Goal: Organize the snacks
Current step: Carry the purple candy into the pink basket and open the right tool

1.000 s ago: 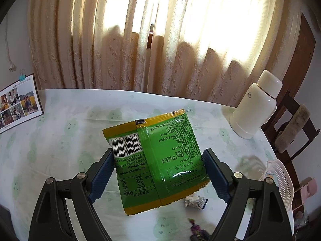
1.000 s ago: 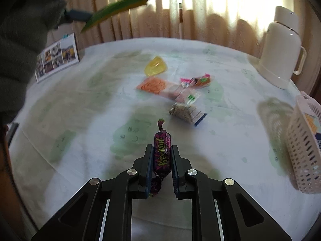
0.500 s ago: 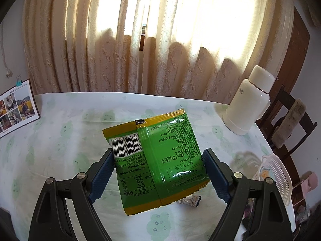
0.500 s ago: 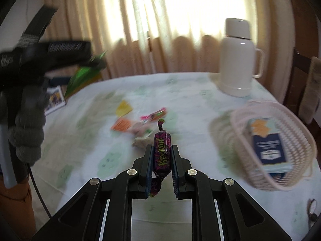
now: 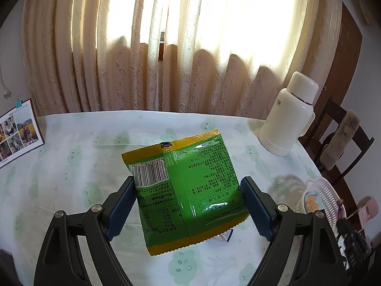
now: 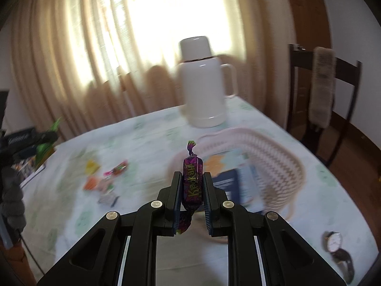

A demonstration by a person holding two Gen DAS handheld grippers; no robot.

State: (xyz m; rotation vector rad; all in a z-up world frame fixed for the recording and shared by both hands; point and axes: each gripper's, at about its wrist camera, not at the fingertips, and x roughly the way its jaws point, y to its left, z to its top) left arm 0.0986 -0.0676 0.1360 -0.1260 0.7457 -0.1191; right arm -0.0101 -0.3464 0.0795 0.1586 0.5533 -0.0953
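A green snack packet [image 5: 188, 190] with yellow ends is grasped between the blue pads [image 5: 121, 205] of the left gripper [image 5: 187, 205] and is held clear above the table [image 5: 71, 155], barcode side up. A small silver wrapper [image 5: 223, 237] is partly hidden beneath its near edge. A white thermos [image 5: 288, 116] is seen at the far right of the table, and a white basket [image 5: 319, 195] at the right edge.

A purple wrapped candy [image 6: 192, 181] is clenched upright in the right gripper [image 6: 192, 190], its twisted end pointing up. Just beyond it the basket [image 6: 281, 157] is seen, blurred, with a blue box [image 6: 228, 183] lying inside. Loose snacks [image 6: 107, 176] are scattered on the cloth to the left, well apart from the basket. A wristwatch [image 6: 335, 243] lies at the near right.
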